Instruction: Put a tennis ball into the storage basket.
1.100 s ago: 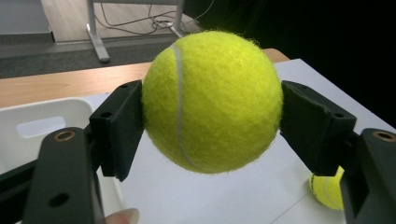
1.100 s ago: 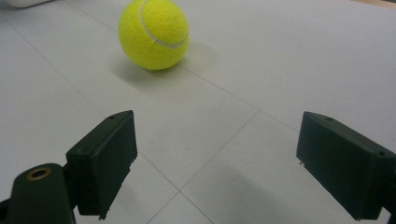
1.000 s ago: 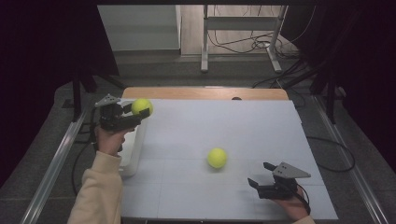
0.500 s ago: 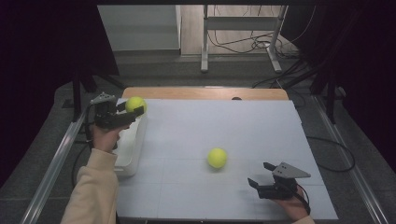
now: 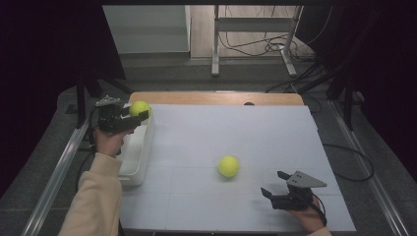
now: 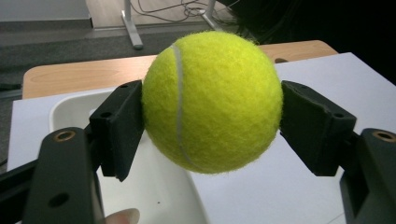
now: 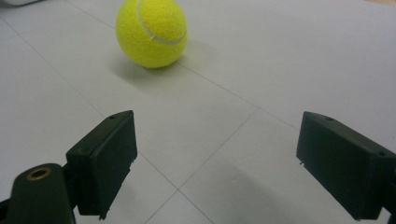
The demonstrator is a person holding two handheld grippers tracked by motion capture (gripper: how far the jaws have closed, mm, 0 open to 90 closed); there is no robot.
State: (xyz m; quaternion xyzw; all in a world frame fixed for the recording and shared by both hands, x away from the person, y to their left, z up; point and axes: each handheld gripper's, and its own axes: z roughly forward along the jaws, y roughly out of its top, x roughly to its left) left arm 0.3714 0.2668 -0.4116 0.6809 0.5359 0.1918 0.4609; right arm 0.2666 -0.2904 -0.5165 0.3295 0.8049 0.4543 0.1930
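**One ball clamped over the bin, one loose on the surface**

In the high view, the left hand-held gripper (image 5: 140, 117) is seen at the left edge of the white surface (image 5: 236, 132), clamped on a held tennis ball (image 5: 139, 108) above the far end of a white bin (image 5: 134, 157). A second tennis ball (image 5: 228, 166) is seen resting near the middle of the surface, well apart from the bin. The right hand-held gripper (image 5: 275, 183) is held near the front right corner, its jaws apart and aimed toward that ball.

In the left gripper view, the held tennis ball (image 6: 212, 100) is pressed between both pads; being round, no long axis is offered, but its white seam is seen running nearly upright on the left half. The white bin (image 6: 74, 105) lies below and behind.

In the right gripper view, the jaws stand wide with nothing between them, and the second tennis ball (image 7: 152, 32) is seen ahead, untouched, its seam curving across the top.
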